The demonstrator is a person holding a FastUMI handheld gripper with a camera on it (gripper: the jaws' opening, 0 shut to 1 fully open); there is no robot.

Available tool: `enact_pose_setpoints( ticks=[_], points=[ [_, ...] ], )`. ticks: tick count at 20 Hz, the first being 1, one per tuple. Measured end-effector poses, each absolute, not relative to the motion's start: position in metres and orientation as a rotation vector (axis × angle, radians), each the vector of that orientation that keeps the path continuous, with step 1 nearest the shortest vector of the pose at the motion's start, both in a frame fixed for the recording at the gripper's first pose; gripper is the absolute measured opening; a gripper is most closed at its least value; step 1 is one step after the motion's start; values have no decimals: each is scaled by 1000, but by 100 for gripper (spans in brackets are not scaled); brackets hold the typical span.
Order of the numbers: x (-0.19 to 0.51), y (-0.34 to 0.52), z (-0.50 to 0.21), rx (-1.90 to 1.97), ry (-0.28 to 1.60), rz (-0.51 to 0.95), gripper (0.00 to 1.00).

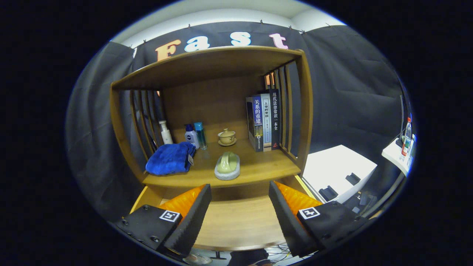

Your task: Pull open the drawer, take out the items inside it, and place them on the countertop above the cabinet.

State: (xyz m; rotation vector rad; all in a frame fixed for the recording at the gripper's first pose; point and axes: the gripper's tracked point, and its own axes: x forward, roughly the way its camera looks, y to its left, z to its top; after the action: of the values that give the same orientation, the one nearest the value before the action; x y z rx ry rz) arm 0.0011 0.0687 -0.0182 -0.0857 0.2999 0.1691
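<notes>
My gripper [239, 207] is open, with nothing between its fingers, held above the pulled-out wooden drawer [236, 221], whose bare bottom shows between and below the fingers. Just beyond the fingers lies the cabinet's countertop [258, 168]. On it, straight ahead, rests a green-handled scrubbing brush on a grey base [227, 166]. A folded blue cloth [170, 159] lies on the countertop to the left of the brush.
At the back of the countertop stand a white pump bottle [166, 133], a small blue-capped bottle [191, 136], a teal bottle [200, 135], a lidded tea cup on a saucer [227, 137] and upright books [264, 122]. A white box [338, 170] sits right of the cabinet.
</notes>
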Motion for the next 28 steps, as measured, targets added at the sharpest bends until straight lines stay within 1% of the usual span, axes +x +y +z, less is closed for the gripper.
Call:
enact_pose_setpoints(
  ticks=[10,15,21,28],
  points=[
    [-71,29,-45,-65,162,176,100],
    [-93,12,-77,-60,172,173,100],
    [-99,2,-118,-81,189,142,100],
    [-85,14,-154,-102,249,176,100]
  ],
)
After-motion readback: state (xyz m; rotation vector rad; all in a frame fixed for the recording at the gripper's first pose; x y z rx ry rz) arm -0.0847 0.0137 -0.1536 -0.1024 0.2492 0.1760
